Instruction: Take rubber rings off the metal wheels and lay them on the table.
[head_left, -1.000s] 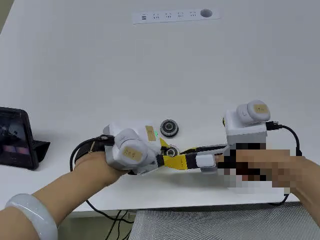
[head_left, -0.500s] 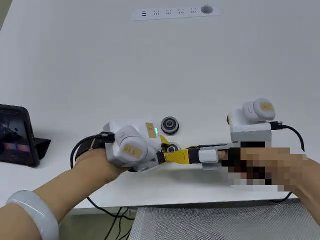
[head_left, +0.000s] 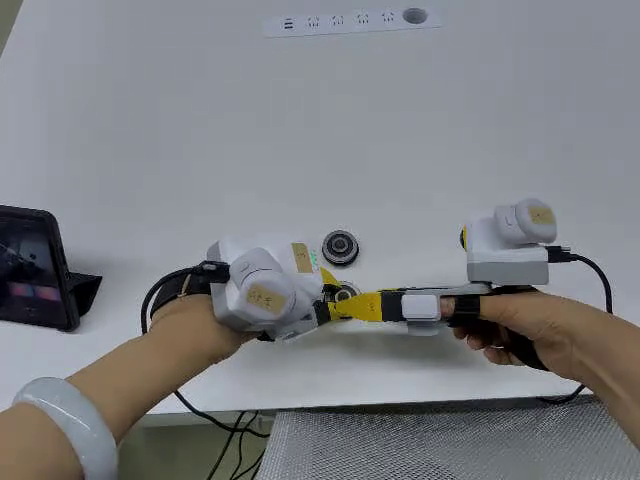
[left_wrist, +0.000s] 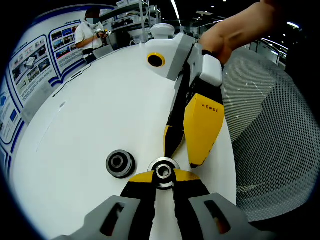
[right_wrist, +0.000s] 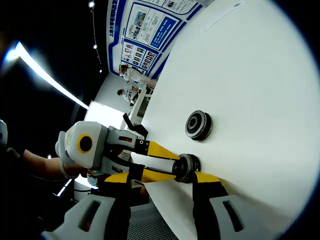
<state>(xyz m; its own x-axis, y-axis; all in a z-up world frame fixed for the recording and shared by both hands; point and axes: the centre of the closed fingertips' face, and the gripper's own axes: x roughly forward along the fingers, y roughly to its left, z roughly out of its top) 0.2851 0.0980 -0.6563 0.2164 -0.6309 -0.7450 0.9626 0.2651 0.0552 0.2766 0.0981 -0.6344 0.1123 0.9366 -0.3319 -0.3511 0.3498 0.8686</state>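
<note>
The left gripper (left_wrist: 162, 176) was low over the white surface (head_left: 200, 130), near the front edge, w/ the left hand (head_left: 195, 325) round it. Its yellow fingers (left_wrist: 137, 178) were closed tight on a small metal wheel (left_wrist: 163, 171). That wheel sat right at the tips, touching both fingers. It had a dark band round its edge, but I couldn't tell if the band was a rubber ring. The right gripper (right_wrist: 162, 179), held by the right hand (head_left: 520, 325), pointed in from the other side, straight at the left one. Its fingers were open wide & held nothing. The held wheel was in the gap between them, v. close to one finger, but I couldn't tell if it touched. In the head view the 2 grippers met tip to tip in front of the person. A 2nd wheel (head_left: 340, 246) lay flat on the surface just behind them, apart from both, w/ a black rubber ring (left_wrist: 109, 167) on it. Far back lay a white power strip (head_left: 350, 20). At the left edge stood a dark tablet (head_left: 30, 270), tilted on its stand. A black cable (head_left: 592, 272) ran from the right gripper, & a pale bracelet (head_left: 55, 425) was on the left arm.
</note>
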